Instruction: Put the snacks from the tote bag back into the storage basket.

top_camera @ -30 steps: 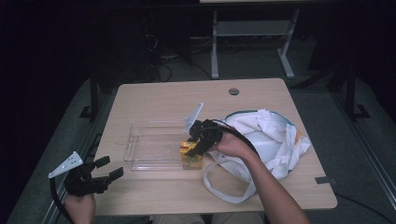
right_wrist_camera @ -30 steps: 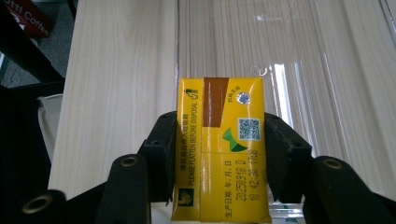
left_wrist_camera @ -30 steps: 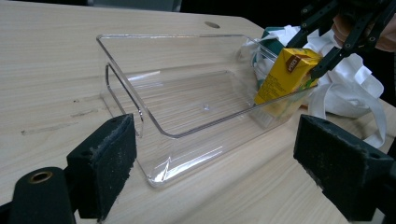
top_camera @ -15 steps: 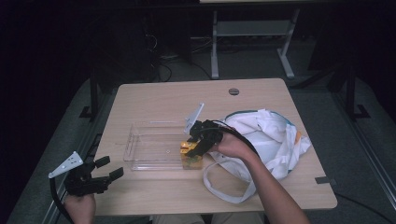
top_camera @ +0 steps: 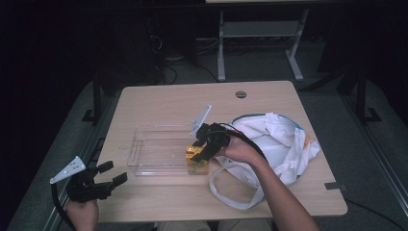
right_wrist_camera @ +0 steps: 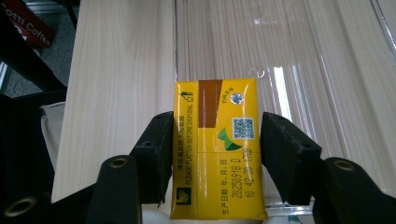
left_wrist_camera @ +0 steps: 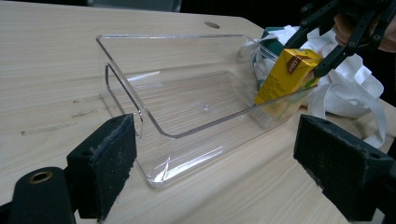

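One yellow carton (top_camera: 196, 159) in clear tray (top_camera: 144, 166)

one wooden table (top_camera: 159, 101); one clear plastic tray (top_camera: 154, 154); one yellow drink carton (right_wrist_camera: 215, 149) (foil straw hole on top); one white cloth bag (top_camera: 284, 144); two grippers: left gripper (top_camera: 107, 174), right gripper (top_camera: 198, 149).

The left gripper (top_camera: 108, 178) is held low at the near left edge of the table in the left hand (top_camera: 82, 211), its jaws spread wide apart with nothing between them. The right gripper (top_camera: 198, 153) is reached forward over the middle of the table by the right hand (top_camera: 240, 149), forearm extended, and its jaws are pressed against both sides of a yellow carton (right_wrist_camera: 217, 149).
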### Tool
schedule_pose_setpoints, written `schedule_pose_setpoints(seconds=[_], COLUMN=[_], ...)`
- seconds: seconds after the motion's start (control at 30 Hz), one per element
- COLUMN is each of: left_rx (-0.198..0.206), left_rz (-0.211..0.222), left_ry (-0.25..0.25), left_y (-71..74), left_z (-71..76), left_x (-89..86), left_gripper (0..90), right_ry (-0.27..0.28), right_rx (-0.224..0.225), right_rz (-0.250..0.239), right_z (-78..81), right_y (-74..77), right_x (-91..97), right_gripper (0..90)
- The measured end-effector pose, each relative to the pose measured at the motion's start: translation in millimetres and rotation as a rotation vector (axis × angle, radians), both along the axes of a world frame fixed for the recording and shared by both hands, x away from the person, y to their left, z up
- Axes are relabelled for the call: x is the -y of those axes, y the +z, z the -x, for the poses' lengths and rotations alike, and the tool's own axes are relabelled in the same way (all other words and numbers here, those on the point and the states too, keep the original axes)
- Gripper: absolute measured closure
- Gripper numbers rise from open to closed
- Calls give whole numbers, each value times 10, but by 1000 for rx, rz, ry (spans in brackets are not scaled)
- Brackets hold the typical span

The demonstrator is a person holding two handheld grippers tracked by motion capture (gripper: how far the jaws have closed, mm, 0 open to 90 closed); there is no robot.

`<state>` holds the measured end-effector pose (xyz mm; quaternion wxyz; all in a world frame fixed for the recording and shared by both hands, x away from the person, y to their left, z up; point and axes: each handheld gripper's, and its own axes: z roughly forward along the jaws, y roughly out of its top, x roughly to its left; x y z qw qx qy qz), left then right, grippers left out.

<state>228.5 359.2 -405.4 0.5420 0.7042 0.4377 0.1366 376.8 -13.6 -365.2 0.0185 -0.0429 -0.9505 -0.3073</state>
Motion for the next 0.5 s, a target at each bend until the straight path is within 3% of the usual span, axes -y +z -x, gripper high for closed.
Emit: schedule_pose_setpoints(seconds=[0.5], left_rx=[-3], left_rz=[-4], left_ry=[-3], left_y=[0], left_z=[-2], left_x=[-3], left_gripper=[126], right_ry=[-16], right_rx=[-8], right_rz=[-21], right_z=[-3], right_y=[40], right_x=[40], right_gripper=[388])
